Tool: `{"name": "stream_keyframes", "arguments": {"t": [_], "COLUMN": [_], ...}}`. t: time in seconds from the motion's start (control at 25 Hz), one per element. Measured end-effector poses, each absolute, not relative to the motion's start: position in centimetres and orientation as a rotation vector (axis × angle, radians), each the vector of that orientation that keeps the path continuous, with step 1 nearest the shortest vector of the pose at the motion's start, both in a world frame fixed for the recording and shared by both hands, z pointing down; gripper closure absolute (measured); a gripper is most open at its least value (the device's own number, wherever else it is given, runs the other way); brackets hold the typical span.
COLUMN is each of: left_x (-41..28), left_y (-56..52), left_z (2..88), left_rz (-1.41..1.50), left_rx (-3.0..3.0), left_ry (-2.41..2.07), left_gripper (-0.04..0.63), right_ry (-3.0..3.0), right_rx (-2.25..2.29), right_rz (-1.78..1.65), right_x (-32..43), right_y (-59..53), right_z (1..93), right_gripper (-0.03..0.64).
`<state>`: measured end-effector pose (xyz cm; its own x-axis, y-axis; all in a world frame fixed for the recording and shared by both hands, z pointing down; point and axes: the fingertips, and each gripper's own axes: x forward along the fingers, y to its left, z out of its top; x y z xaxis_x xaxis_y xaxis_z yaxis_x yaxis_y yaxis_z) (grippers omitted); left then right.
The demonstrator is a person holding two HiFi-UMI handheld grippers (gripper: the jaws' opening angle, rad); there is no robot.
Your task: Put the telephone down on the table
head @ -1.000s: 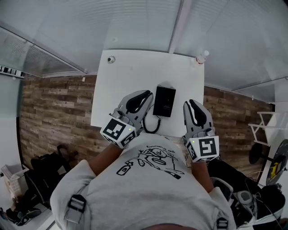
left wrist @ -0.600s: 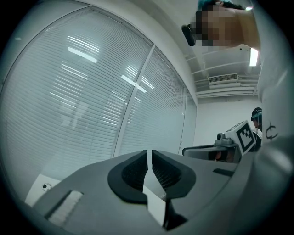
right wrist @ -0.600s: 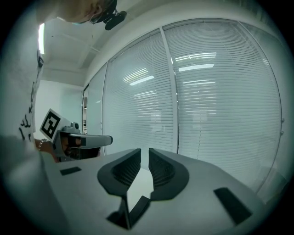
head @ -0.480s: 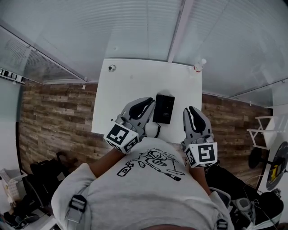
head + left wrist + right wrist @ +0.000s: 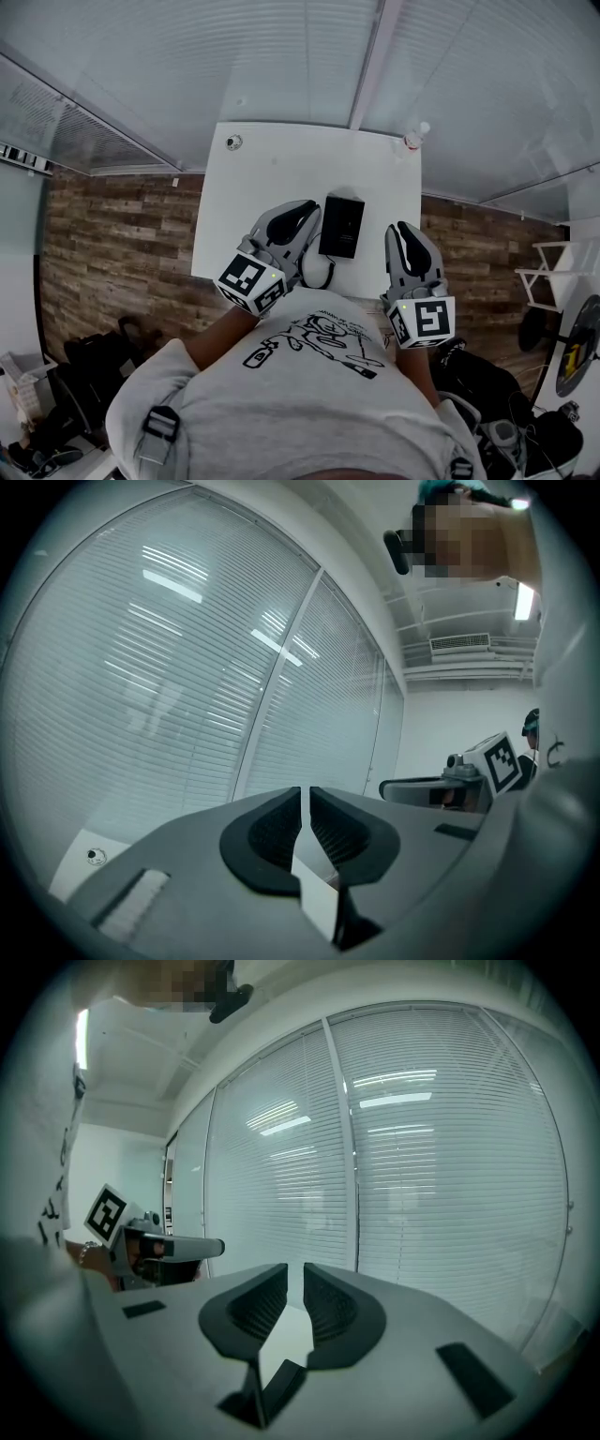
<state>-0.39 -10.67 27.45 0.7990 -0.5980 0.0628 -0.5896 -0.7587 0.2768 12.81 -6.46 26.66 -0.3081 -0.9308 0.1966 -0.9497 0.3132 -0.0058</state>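
1. One black telephone [image 5: 341,226] lies flat on the white table [image 5: 272,178], and neither tool grips it. Its coiled cord [image 5: 320,273] loops just to the near-left of the telephone, at the table's near edge.
2. Left gripper [image 5: 302,211]: it sits close beside the telephone on the left. The head view does not settle whether its tip touches the telephone's side. Its own view shows the jaws drawn together with only a thin slit between them and nothing in it. That view looks out at window blinds, not at the telephone.
3. Right gripper [image 5: 401,231]: it sits to the right of the telephone, with a strip of bare table between the two. Its own view shows the jaws brought together and holding nothing.
4. Other items: a small bottle [image 5: 413,138] stands beyond and to the right of the telephone. A small round object [image 5: 233,142] lies beyond and to the left of it. Both are well apart from the telephone and play no part.
5. Assessment: the set-down appears complete, since the telephone rests under its own weight with both tools closed and empty. What is left, in my judgement, is only to draw the hands away from the telephone. One caution is that the cord loop lies near the left gripper and could snag on it.
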Motion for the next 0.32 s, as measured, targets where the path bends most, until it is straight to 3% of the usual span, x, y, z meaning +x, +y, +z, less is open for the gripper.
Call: {"name": "stream_keyframes", "arguments": {"t": [0.32], "left_x": [-0.18], "left_y": [-10.4], "left_z": [27.66], "left_rz": [-0.043], "left_rx": [2.702], "left_ry": [-0.915], "left_gripper": [0.565], "right_ry": [-2.413], "right_rx": [1.74], "right_rz": [0.176], "right_x": [13.03], "right_y": [-6.36], "right_z": [26.87], "right_gripper": [0.568]}}
